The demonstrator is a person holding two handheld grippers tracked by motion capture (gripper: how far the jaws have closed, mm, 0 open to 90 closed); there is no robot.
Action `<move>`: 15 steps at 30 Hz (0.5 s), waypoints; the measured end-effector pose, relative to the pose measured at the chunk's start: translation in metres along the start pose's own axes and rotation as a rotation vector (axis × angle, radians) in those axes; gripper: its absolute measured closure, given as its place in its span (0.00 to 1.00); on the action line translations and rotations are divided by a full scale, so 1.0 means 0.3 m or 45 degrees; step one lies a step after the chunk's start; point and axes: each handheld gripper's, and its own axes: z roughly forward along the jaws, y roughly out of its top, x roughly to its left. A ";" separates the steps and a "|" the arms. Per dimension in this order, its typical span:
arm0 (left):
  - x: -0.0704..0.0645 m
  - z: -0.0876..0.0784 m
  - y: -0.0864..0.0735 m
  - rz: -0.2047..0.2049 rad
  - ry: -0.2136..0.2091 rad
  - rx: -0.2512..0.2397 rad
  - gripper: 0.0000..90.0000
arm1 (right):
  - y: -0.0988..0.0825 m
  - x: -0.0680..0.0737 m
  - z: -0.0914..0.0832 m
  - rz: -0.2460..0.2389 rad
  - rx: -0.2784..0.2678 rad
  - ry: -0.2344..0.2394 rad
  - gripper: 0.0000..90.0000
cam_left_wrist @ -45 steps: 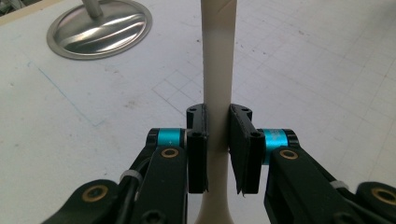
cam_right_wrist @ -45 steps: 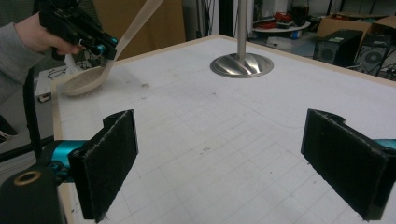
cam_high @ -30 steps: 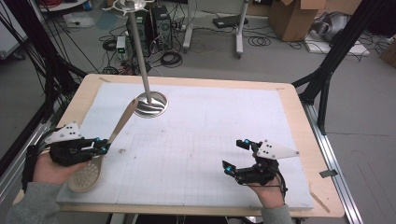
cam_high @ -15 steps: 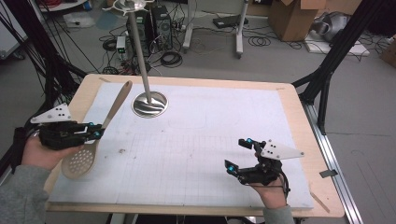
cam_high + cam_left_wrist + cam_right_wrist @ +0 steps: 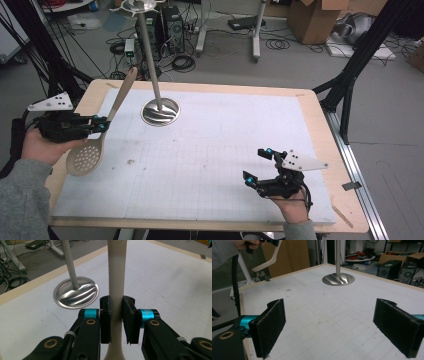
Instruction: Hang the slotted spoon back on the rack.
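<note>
The left claw (image 5: 102, 124) pinches the handle of a slotted spoon (image 5: 100, 137) between both pads. In the left gripper view the pads (image 5: 105, 320) press flat against opposite sides of the cream handle, which runs straight up between them toward 12 o'clock. In the high view the spoon is held in the air over the bench's (image 5: 320, 130) left edge, at 9 o'clock from the bench's middle. Its perforated bowl hangs low toward 7 o'clock of the grip point, and the handle end points up toward 1 o'clock. The spoon is tilted and touches neither the bench nor the white mat (image 5: 225, 150). The left hand (image 5: 42, 147) carries the claw from the 9 o'clock side, outside the bench edge.

The right claw (image 5: 257, 166) is spread wide with nothing between its pads. In the right gripper view both black pads (image 5: 270, 325) stand well apart over bare gridded mat. In the high view this claw sits low at 5 o'clock of the bench's middle, near the front edge, and points toward 10 o'clock.

A metal stand (image 5: 160, 111) occupies the mat at 11 o'clock of the bench's middle. Its round base rests flat on the mat, and its pole rises toward 12 o'clock. The stand lies at 2 o'clock from the left claw, near the spoon handle but apart from it.
</note>
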 end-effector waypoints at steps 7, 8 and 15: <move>0.053 -0.006 0.032 -0.035 0.013 -0.033 0.86 | -0.012 -0.014 -0.009 0.013 0.001 -0.003 0.11; 0.059 -0.007 0.038 -0.037 0.015 -0.031 0.86 | -0.014 -0.015 -0.012 0.017 0.002 -0.006 0.11; 0.106 -0.013 0.082 -0.049 0.030 -0.038 0.86 | -0.017 -0.018 -0.023 0.034 0.003 -0.014 0.11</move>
